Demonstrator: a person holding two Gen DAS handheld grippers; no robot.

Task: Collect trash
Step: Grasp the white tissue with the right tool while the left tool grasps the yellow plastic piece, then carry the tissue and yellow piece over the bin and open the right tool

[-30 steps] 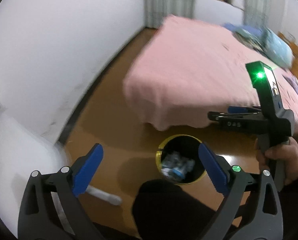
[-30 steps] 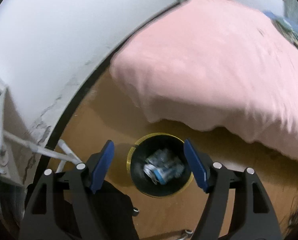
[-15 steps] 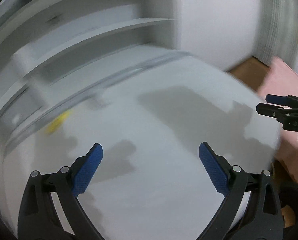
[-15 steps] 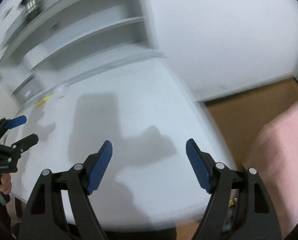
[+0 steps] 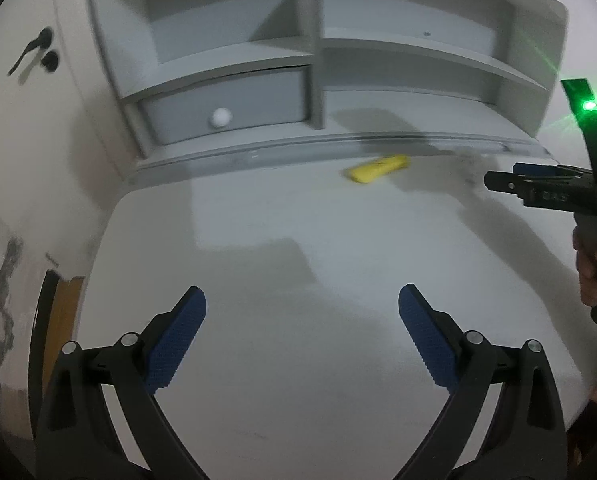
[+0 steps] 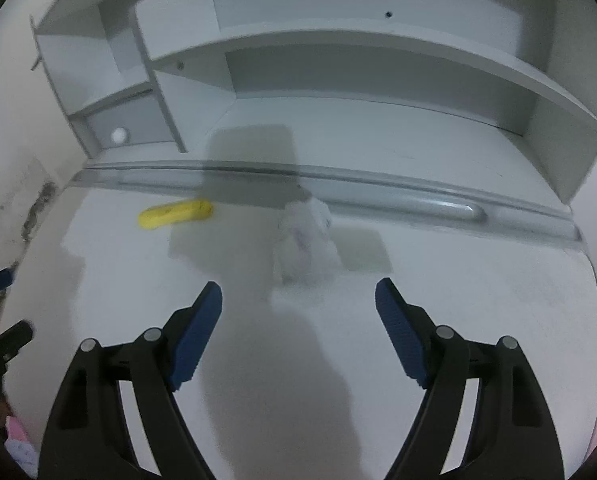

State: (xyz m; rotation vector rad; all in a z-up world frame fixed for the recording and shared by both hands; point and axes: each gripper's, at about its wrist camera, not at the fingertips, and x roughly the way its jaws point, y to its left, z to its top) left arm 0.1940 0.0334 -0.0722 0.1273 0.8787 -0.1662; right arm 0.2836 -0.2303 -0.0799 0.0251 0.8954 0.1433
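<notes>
Both of your grippers have swung away from the black bin on the floor by the pink bed, which filled the views a second ago, and now look down on a white desk (image 6: 478,300) with a shelf unit (image 6: 338,40) along its back.

From your right wrist, the right gripper (image 6: 298,320) hangs above the desktop with its blue pads (image 6: 196,336) spread apart and the jaws opening; nothing sits between them. A crumpled white wad of paper (image 6: 306,240) lies on the desk at 12 o'clock from that gripper, just beyond the fingertips and apart from them. A yellow wrapper (image 6: 174,213) lies at about 10 o'clock, near the raised ridge that crosses the desk, well left of the wad. At 9 o'clock, on the frame's edge, the tips of your left gripper show.

From your left wrist, the left gripper (image 5: 302,340) also hangs over bare desktop, its blue pads (image 5: 176,344) spread wide with nothing between them. The yellow wrapper (image 5: 378,167) appears at 1 o'clock, far ahead by the ridge. At 3 o'clock your right hand (image 5: 590,272) grips the other tool, a green light glowing on it. A small drawer (image 5: 226,106) with a white knob sits at 11 o'clock under the shelves. The wad is not seen in this view.
</notes>
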